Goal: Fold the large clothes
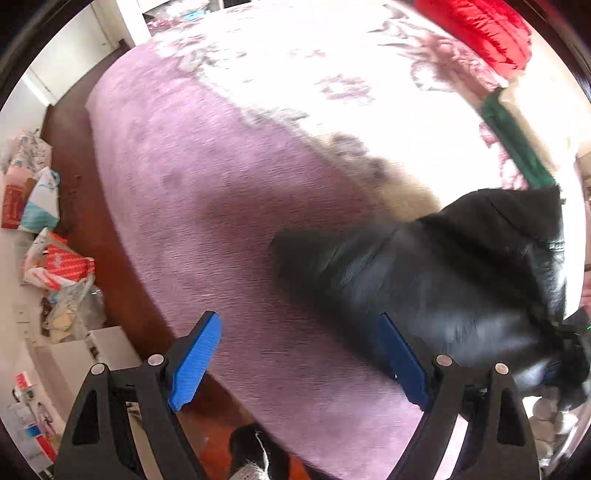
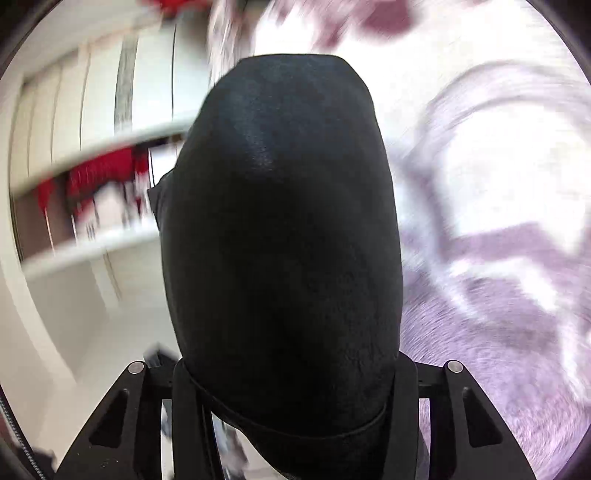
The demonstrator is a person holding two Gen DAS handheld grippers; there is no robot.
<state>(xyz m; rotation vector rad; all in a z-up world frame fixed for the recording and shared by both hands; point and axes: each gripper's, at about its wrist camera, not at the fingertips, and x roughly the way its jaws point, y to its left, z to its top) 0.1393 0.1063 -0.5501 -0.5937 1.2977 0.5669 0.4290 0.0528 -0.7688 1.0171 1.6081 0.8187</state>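
Observation:
A black garment [image 1: 443,266] hangs bunched over the purple bedspread [image 1: 207,206] at the right of the left wrist view. Its gathered end runs to my right gripper [image 1: 570,354] at the frame's right edge. My left gripper [image 1: 297,321] points down at the bed, open, with only bedspread between its blue pads [image 1: 195,354]; the garment lies just beyond its right finger. In the right wrist view the same black garment [image 2: 284,184] drapes over and hides both fingers of my right gripper [image 2: 284,314], which looks shut on it.
The bed's edge runs down the left, with wooden floor [image 1: 81,199] beside it and several bags and boxes [image 1: 55,266] there. A red cushion [image 1: 480,29] and a green item [image 1: 517,144] lie on the bed's far right. White cupboards [image 2: 74,110] show, blurred. A person's foot [image 1: 251,458] stands below.

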